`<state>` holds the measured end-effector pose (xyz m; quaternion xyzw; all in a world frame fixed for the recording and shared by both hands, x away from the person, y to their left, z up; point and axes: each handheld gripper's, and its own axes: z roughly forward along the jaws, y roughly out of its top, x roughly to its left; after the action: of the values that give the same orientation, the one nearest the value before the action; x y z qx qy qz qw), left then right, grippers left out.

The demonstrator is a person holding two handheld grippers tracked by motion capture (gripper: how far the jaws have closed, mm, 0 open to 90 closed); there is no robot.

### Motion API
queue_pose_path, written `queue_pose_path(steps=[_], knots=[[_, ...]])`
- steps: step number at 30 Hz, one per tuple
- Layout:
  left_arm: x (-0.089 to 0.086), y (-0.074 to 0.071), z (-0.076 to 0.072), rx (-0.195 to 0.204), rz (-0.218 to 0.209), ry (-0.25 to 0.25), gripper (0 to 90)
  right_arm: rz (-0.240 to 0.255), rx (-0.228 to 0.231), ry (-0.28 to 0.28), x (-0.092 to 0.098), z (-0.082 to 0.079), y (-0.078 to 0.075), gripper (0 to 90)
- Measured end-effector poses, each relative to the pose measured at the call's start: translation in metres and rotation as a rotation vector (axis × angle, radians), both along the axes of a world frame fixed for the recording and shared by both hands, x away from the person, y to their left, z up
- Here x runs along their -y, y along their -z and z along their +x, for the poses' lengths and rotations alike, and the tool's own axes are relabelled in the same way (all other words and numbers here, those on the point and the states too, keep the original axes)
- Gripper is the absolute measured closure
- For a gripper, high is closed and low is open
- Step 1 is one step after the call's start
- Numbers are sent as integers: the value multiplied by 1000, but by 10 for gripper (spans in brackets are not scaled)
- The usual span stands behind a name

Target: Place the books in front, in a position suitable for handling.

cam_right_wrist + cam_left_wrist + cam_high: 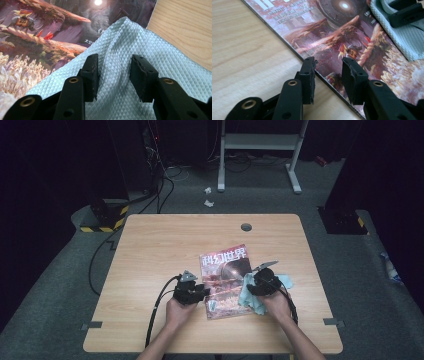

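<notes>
The right gripper [113, 75] hangs with its jaws spread over the pale blue-green quilted cloth [130, 47], pinching nothing. If they close from here they may gather only a loose ridge of fabric, and a drag could then slide the glossy colour-printed magazine [225, 280] beneath, since the cloth lies half on the magazine's right edge. The left gripper [328, 72], jaws likewise spread and empty, straddles the magazine's left edge; pressing carelessly could crease that edge or let the magazine skid. Both forearms reach in low from the near side of the light wooden table [150, 250], wrists tilted down toward the magazine.
</notes>
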<state>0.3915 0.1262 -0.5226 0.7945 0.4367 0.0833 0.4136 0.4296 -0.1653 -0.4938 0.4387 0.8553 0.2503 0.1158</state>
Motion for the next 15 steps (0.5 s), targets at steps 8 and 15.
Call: queue_pose_path(steps=[8, 15], knots=[[13, -3, -23, -8, 24, 36, 617, -89, 30, -56, 10, -21, -4, 727], [8, -10, -5, -7, 14, -3, 556, -103, 83, -74, 14, -21, -18, 844]])
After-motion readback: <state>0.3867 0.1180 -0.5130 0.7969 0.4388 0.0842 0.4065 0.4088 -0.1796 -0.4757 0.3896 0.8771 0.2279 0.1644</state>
